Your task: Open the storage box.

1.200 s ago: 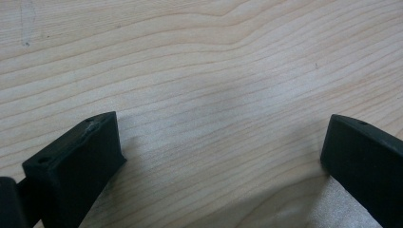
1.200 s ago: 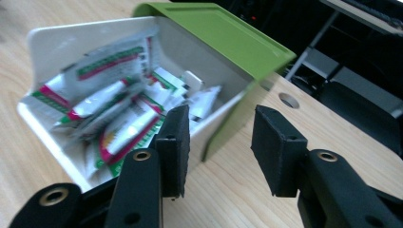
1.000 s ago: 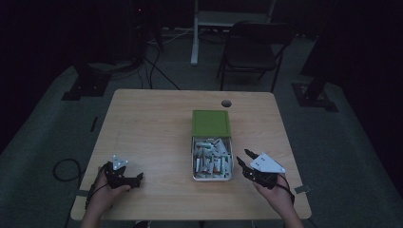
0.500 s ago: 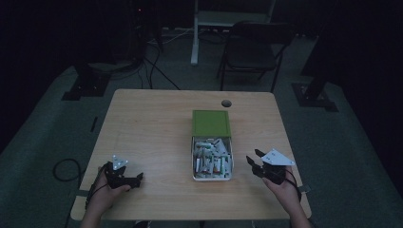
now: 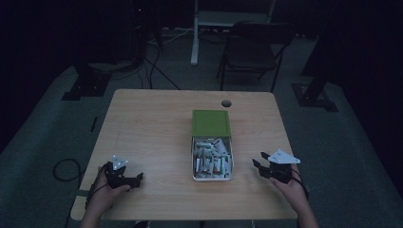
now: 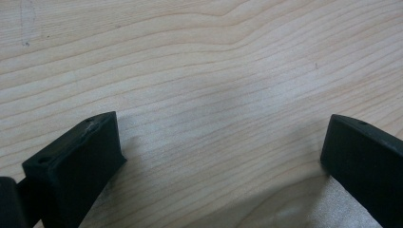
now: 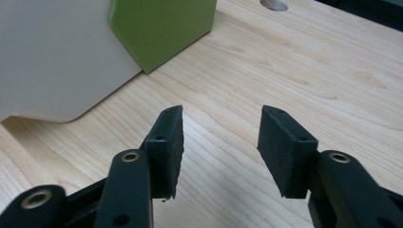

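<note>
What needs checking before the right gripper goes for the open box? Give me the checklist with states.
1. Right gripper jaws apart with nothing between them: ok; they have just been opening.
2. Left gripper clear of the work, jaws wide over bare table: ok.
3. White box open, its small items exposed: ok.
4. Green lid out of the way, lying at the box's far end: ok.
5. Bare wood between the right gripper and the box wall: ok.
6. Which item sits loose enough to grasp: cannot tell, the pile is too small and dim.
</note>
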The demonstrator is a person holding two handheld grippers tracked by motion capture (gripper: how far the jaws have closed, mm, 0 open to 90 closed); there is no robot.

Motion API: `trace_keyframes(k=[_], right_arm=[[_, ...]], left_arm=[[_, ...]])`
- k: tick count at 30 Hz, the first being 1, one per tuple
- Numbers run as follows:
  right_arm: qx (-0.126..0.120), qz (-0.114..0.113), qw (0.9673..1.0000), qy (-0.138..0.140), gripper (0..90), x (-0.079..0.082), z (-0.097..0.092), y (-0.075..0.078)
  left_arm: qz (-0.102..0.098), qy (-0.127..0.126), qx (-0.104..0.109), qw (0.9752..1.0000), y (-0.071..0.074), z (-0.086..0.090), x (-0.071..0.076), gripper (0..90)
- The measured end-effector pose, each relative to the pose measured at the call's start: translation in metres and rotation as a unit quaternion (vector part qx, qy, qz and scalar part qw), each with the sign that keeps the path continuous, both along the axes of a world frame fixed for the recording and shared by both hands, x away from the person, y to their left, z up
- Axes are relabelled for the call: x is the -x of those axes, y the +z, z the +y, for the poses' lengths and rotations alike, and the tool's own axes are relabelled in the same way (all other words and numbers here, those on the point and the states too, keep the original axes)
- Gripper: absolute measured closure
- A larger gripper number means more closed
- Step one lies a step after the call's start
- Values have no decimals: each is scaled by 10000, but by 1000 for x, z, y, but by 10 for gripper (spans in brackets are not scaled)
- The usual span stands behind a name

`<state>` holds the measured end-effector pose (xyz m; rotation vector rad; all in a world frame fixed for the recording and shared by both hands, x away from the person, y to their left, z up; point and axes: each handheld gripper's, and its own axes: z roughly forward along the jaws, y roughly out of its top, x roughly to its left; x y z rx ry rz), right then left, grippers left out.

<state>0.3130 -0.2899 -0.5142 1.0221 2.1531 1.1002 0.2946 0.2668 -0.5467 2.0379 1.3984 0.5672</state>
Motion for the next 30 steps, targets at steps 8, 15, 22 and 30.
trace_keyframes(k=[8, 15, 22, 30], right_arm=[[-207, 278, 9984, 447, 427, -4, -16, -8], [-229, 535, 9956, 738, 343, -6, -18, -18], [-242, 691, 9948, 714, 297, -7, -21, -26], [-57, 858, 9952, 470, 239, -7, -27, -34]], left_arm=[[4, -5, -2, 10000, 0, 0, 0, 1], [0, -4, -3, 10000, 0, 0, 0, 1], [-5, 5, 8, 10000, 0, 0, 0, 1], [-3, 3, 3, 10000, 0, 0, 0, 1]])
